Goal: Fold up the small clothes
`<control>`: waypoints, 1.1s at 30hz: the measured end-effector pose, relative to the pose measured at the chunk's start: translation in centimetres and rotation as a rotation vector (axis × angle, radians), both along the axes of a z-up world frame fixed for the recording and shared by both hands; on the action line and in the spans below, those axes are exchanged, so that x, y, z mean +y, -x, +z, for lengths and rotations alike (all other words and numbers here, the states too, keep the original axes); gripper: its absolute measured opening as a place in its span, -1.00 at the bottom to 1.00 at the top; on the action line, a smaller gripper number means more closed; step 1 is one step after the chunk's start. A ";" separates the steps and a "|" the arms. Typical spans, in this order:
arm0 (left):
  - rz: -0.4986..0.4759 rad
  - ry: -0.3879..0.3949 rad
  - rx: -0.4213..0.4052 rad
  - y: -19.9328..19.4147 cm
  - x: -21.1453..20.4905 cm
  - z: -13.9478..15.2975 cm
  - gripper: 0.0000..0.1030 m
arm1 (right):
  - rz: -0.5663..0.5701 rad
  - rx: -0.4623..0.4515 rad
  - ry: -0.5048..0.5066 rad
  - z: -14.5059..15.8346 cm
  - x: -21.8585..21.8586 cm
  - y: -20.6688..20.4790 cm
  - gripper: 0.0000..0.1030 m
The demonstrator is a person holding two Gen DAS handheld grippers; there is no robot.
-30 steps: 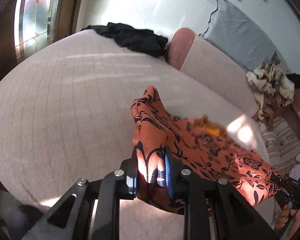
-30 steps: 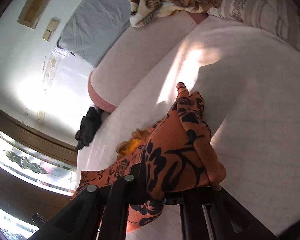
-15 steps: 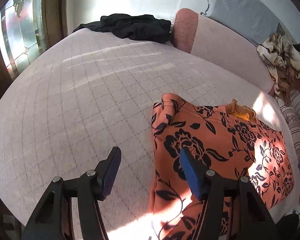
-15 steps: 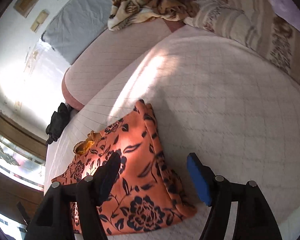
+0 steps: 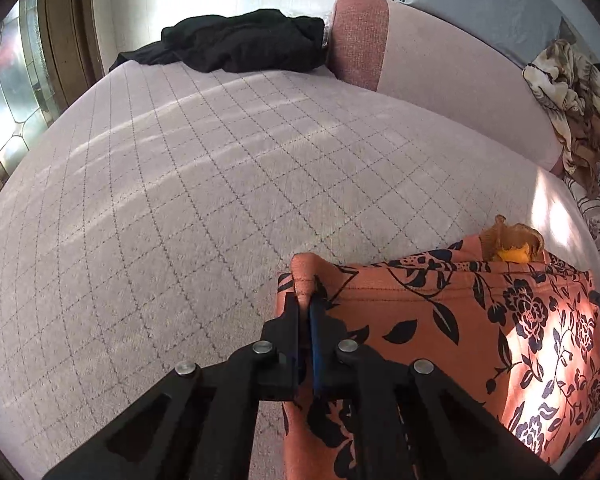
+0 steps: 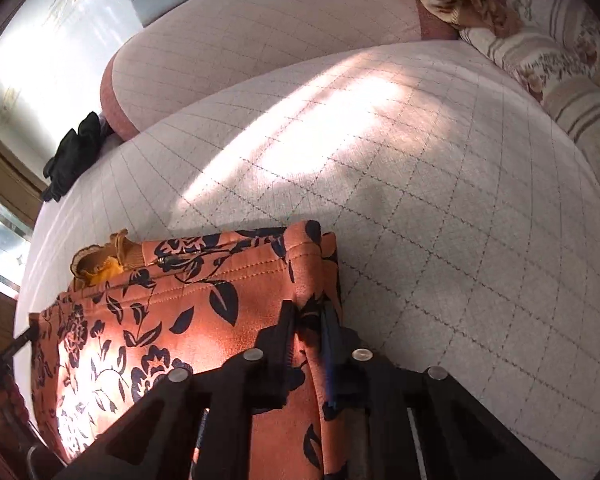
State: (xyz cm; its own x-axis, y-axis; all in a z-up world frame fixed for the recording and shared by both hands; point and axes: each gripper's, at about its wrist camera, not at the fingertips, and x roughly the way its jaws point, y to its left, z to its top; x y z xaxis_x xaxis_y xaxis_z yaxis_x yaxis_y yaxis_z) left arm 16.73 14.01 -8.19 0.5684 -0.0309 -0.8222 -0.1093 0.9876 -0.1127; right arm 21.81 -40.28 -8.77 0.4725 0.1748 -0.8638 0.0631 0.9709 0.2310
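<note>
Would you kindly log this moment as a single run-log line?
left tool: shut on orange floral garment corner | right tool: shut on opposite corner | garment: flat on quilted pink bedspread | stage: fold grasp

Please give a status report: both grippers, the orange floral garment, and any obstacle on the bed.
Left gripper shut on orange floral garment, at its corner. Right gripper shut on opposite corner. Garment flat on quilted bed. Black clothing far off, nothing blocking.
</note>
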 end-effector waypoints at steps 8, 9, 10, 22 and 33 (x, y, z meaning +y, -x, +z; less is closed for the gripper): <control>0.043 -0.014 0.031 -1.4 0.9 -2.1 -0.81 | -0.075 -0.087 0.134 0.5 0.1 -1.2 -0.85; 0.045 -0.027 0.009 -1.3 0.9 -1.9 -0.77 | -0.088 -0.019 0.074 -1.1 -0.7 -1.8 -0.84; 0.051 -0.049 -0.003 -1.2 0.9 -1.5 -0.72 | -0.111 -0.019 0.015 -1.6 -1.4 -1.7 -0.84; 0.065 -0.020 -0.134 7.7 -0.8 5.4 0.13 | 0.048 -0.178 -0.257 6.9 2.7 6.3 0.69; 0.088 0.011 0.024 9.6 -2.3 -0.7 0.25 | -0.037 -0.018 -0.397 0.1 2.0 1.8 0.64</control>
State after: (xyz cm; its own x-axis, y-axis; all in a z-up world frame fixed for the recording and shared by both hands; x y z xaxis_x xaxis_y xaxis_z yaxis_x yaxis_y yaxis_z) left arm 7.15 11.68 -8.88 0.5497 0.0095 -0.8353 -0.1984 0.9728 -0.1194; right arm 19.99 -38.24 -8.68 0.4992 0.4762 -0.7239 0.0892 0.8028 0.5896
